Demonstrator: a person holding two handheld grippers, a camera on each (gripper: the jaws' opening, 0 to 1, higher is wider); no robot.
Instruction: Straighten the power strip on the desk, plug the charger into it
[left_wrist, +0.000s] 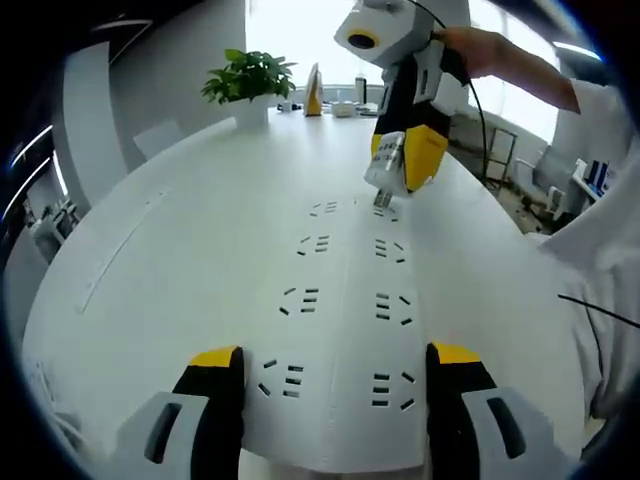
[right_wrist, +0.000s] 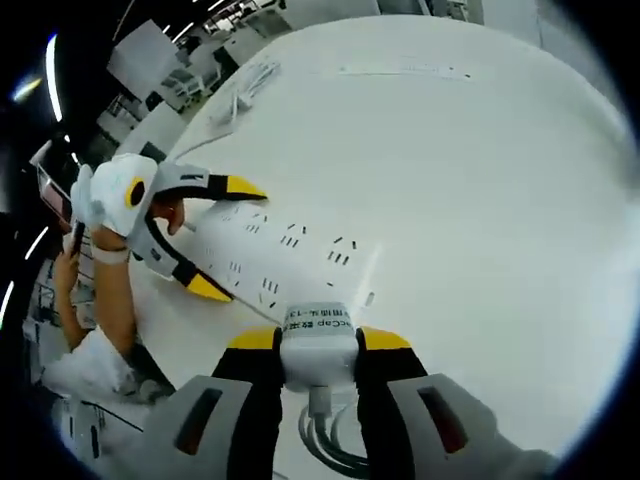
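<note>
The white desk (left_wrist: 180, 230) carries a long white power strip (left_wrist: 345, 330), lying lengthwise from near to far. The left hand-held gripper (left_wrist: 335, 385) stands wide, its jaws straddling the strip's near end. The right hand-held gripper (right_wrist: 318, 345) clamps a white charger (right_wrist: 318, 340), seemingly just above the far sockets. A potted plant (left_wrist: 250, 85) holds green leaves at the far left.

Yellow-tipped black jaws on grey-white housings, left gripper (left_wrist: 335, 375) and right gripper (right_wrist: 318, 340). White, rounded gripper body with a yellow-ringed round mark and a thin black cable trailing from it. White sleeve (left_wrist: 610, 215) on the person's arm.
</note>
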